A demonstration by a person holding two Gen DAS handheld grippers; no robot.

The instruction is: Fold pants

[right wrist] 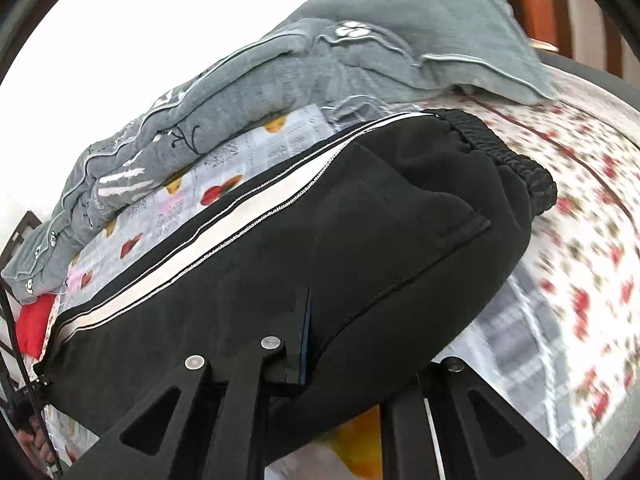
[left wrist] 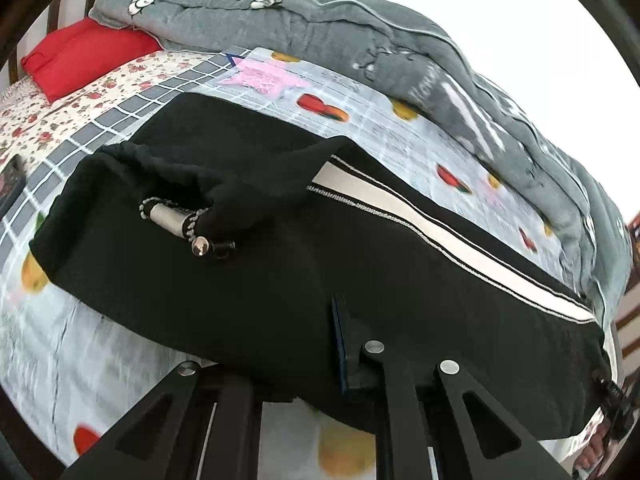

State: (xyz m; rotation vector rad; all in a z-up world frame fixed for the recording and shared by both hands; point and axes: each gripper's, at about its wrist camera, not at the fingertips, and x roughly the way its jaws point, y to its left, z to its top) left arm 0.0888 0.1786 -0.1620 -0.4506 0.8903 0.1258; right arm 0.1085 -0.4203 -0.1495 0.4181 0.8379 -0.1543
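Black track pants point(left wrist: 248, 280) with a white side stripe point(left wrist: 440, 232) lie across the bed, also in the right wrist view point(right wrist: 360, 248). The drawstring with silver tips point(left wrist: 180, 220) rests on the waist end at left. My left gripper point(left wrist: 320, 344) is shut on the near edge of the pants; only its right finger point(left wrist: 340, 344) shows, the other is under the cloth. My right gripper point(right wrist: 320, 336) is shut on the near edge too; its left finger point(right wrist: 300, 336) shows on top. The elastic waistband point(right wrist: 508, 160) is at the far right.
A grey quilt point(left wrist: 320, 28) is heaped along the far side of the bed, also in the right wrist view point(right wrist: 280, 68). A red pillow point(left wrist: 84, 56) lies at far left. The fruit-print sheet point(left wrist: 80, 344) and floral sheet point(right wrist: 580, 208) cover the mattress.
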